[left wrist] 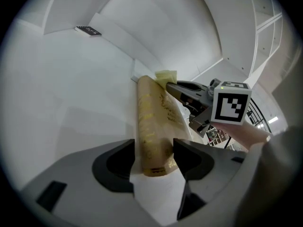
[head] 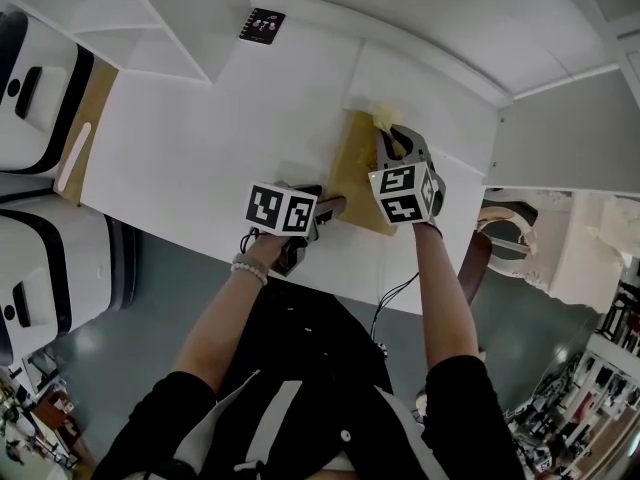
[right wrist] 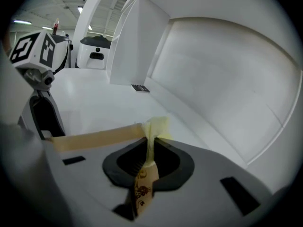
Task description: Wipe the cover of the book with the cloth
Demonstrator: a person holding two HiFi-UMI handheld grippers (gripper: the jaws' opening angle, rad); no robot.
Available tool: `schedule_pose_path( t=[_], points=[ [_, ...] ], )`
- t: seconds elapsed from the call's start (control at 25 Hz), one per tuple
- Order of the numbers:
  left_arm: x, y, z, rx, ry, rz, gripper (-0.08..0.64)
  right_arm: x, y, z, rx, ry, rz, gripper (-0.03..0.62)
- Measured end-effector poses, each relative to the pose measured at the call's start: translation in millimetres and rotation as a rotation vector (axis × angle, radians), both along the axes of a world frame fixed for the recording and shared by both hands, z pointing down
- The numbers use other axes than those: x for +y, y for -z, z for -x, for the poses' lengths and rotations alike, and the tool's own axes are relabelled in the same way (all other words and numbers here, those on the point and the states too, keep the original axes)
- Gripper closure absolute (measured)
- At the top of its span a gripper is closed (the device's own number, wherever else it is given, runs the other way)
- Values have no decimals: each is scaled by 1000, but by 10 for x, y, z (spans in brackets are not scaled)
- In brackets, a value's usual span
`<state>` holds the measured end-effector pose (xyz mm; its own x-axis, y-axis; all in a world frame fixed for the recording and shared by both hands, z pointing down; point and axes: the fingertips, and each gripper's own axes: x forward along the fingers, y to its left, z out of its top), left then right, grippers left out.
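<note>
1. Book (head: 357,171): tan cover with gilt print, lying on the white surface (head: 200,138). All places below are given relative to it.
2. Left tool (left wrist: 154,148): jaws wide apart and straddling the book's near end. A gap shows on one side, so nothing is clamped.
3. Right tool (right wrist: 150,144): jaws drawn almost together, pinching the yellow cloth (right wrist: 156,124). It sits at the book's far end, with a tuft of cloth standing past the jaw tips over the far edge.
4. Step in hand (judged): bringing the cloth onto the cover to begin a stroke; the wiping looks barely begun.
   - Lower the right tool until the tuft, not the hard jaw tips, meets the cover.
   - Draw it the length of the book from far end to near, with light and even pressure.
   - Steady the near end with the left tool, since a light book may slide on a smooth surface.
5. Containers: no box, tray or bin holds any task item; book and cloth are on the open surface. A small black marker card (head: 262,25) lies well beyond the book's far left.
</note>
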<state>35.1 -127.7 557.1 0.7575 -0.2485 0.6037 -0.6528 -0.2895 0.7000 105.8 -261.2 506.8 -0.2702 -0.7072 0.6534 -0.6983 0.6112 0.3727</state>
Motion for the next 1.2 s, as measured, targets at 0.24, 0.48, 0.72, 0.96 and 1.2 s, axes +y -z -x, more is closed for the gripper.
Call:
schedule_pose_path(
  t=[0.24, 0.48, 0.72, 0.96, 1.2],
  points=[
    [-3, 1, -6, 7, -3, 9, 308, 53, -116, 148, 20, 59, 34, 555],
    [-5, -5, -15, 17, -12, 12, 311, 225, -124, 366, -9, 146, 48, 555],
    [-2, 2, -19, 26, -27, 9, 314, 513, -121, 567, -50, 251, 80, 555],
    [5, -2, -27, 35, -27, 15, 319, 849, -135, 708, -81, 387, 140, 555],
    [4, -6, -30, 40, -31, 11, 322, 1121, -139, 764, -128, 474, 235, 555]
  ],
)
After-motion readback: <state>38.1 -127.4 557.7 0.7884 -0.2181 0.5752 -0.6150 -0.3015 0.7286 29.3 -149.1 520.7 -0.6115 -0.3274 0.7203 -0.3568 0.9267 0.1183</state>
